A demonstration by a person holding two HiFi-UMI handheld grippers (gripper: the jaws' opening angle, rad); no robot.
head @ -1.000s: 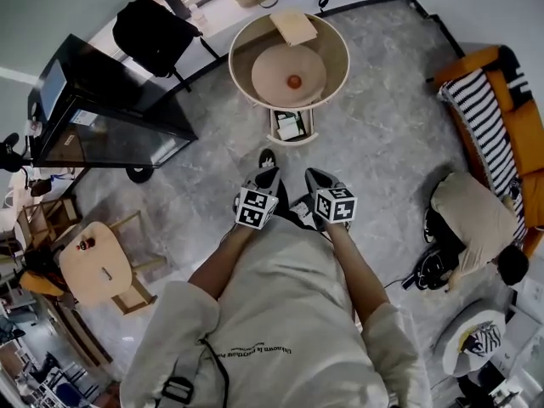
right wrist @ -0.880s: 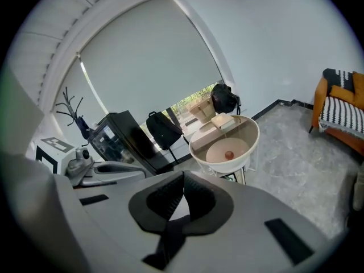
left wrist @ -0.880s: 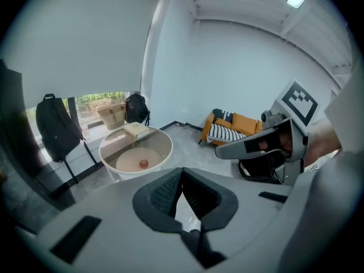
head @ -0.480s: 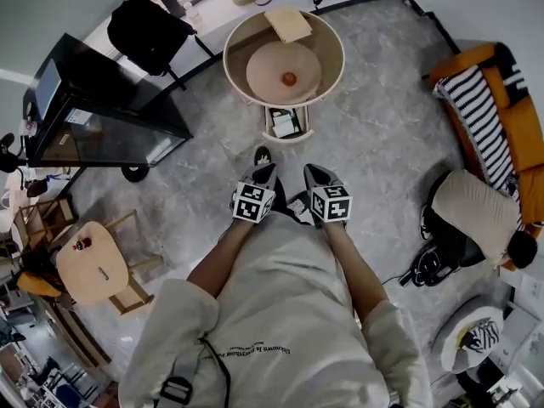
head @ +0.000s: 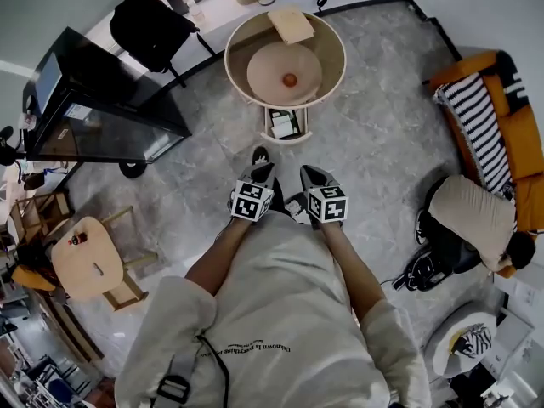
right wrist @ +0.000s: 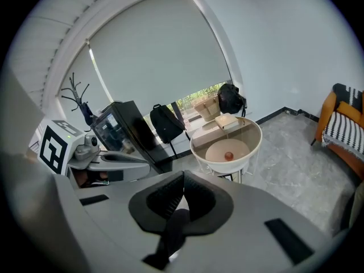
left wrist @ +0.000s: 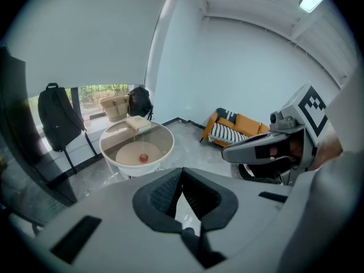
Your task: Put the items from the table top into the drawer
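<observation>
A round glass-topped table [head: 333, 51] stands ahead of me. A tan book [head: 291, 24] lies on its far edge, and a small red ball [head: 290, 80] sits on the round shelf under the glass. The drawer [head: 274, 133] below stands pulled out with items inside. My left gripper [head: 263, 173] and right gripper [head: 308, 175] hang side by side before my body, well short of the table. Both are shut and empty. The left gripper view shows the closed left gripper [left wrist: 182, 170], the ball [left wrist: 143, 158] and book [left wrist: 138, 124]. The right gripper view shows the closed right gripper [right wrist: 183, 176] and the ball [right wrist: 228, 156].
A black glass cabinet [head: 102, 109] on wheels stands left of the table, with a black backpack [head: 153, 28] behind it. An orange sofa [head: 501, 134] and a person sitting on the floor [head: 472, 223] are at the right. A small wooden stool [head: 89, 266] is at the left.
Both grippers stay side by side in front of the body. Only the head view has shifted slightly.
</observation>
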